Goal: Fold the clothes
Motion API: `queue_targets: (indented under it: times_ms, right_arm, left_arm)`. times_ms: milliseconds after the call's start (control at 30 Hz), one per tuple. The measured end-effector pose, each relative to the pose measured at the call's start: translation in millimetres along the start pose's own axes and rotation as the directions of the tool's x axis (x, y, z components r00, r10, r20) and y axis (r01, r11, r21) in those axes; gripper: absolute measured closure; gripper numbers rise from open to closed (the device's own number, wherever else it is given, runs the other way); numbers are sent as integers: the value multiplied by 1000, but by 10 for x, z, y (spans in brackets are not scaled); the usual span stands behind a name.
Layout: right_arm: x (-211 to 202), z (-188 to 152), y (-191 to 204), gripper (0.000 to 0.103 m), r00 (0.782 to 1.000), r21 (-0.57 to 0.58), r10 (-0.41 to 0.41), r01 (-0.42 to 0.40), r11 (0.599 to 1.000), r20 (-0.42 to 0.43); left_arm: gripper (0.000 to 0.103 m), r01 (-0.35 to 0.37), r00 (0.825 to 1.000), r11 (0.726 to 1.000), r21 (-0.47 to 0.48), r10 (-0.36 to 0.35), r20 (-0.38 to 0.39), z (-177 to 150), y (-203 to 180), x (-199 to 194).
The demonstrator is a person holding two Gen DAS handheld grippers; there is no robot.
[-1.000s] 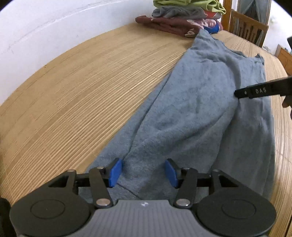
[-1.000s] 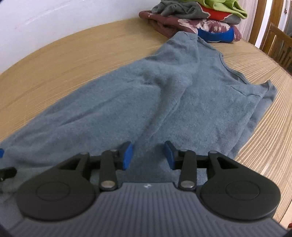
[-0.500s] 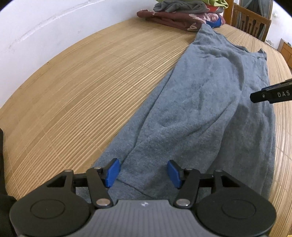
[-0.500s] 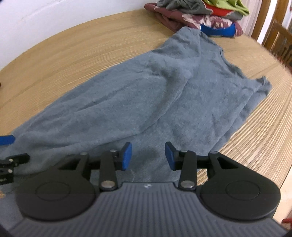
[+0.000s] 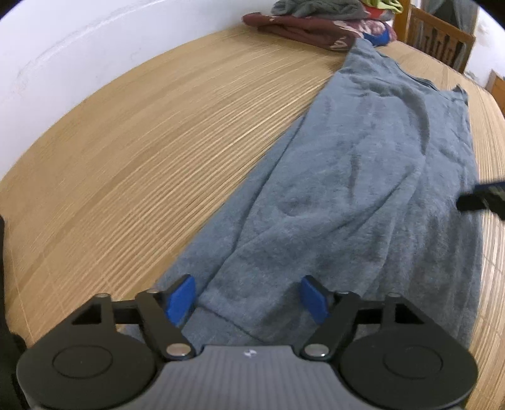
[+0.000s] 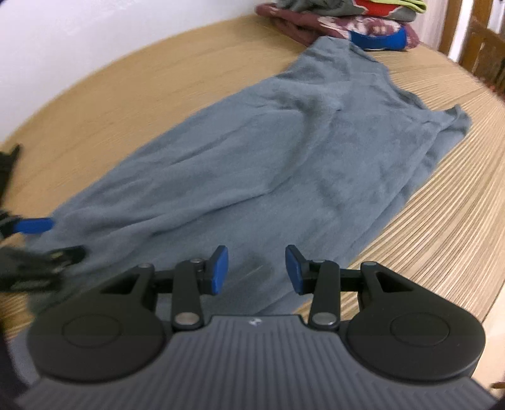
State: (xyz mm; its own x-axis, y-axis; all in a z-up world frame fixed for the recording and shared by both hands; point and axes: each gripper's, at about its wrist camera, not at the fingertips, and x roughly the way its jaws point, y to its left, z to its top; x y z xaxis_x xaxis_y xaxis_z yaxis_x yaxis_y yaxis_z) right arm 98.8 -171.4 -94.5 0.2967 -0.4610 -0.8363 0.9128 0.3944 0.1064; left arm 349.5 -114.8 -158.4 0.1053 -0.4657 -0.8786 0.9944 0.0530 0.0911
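Your left hand-held gripper point(image 5: 247, 298) sits low over the near hem of the grey-blue shirt point(image 5: 363, 189), its blue pads spread wide with nothing between them, pointing along the garment's length. Your right hand-held gripper point(image 6: 255, 269) hovers over the shirt's near edge, jaws likewise parted and empty. The shirt lies spread lengthwise on the slatted bench point(image 5: 142, 151), creased down its middle. At the shirt's far end, touching its collar corner, sits a pile of folded clothes point(image 6: 341, 15).
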Motion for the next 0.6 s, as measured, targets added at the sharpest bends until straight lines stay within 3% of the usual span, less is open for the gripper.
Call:
queue_targets:
  times_ms: [67, 133, 167, 200, 267, 333, 400, 600]
  right_arm:
    - [-92, -144, 79, 61, 998, -32, 59, -59, 998, 7]
    - [-28, -318, 193, 61, 995, -103, 93, -97, 990, -41]
    - [38, -400, 230, 59, 993, -114, 95, -102, 988, -68]
    - [22, -481, 282, 58, 996, -138, 86, -88, 986, -24]
    - [-9, -562, 419, 57, 996, -211, 86, -90, 973, -31]
    - [-47, -613, 473, 52, 987, -213, 142, -154, 965, -70]
    - [-84, -682, 525, 52, 985, -229, 152, -167, 959, -84]
    - [-209, -868, 774, 50, 955, -326, 256, -292, 899, -148]
  left_arm:
    - [13, 9, 1000, 1000, -18, -10, -5, -41, 64, 12]
    - [6, 18, 1000, 1000, -24, -18, -11, -75, 112, 26]
    - [5, 23, 1000, 999, -24, -24, -16, -88, 131, 32]
    - [5, 28, 999, 999, -25, -29, -21, -101, 150, 38]
    - [5, 15, 999, 1000, 1, -15, -46, -102, 132, 19]
    - [4, 1, 998, 999, 42, 2, -60, -144, 93, -12]
    - [4, -6, 997, 999, 52, 9, -71, -209, 114, -49]
    - [0, -18, 991, 1000, -3, 18, -135, -384, 337, -132]
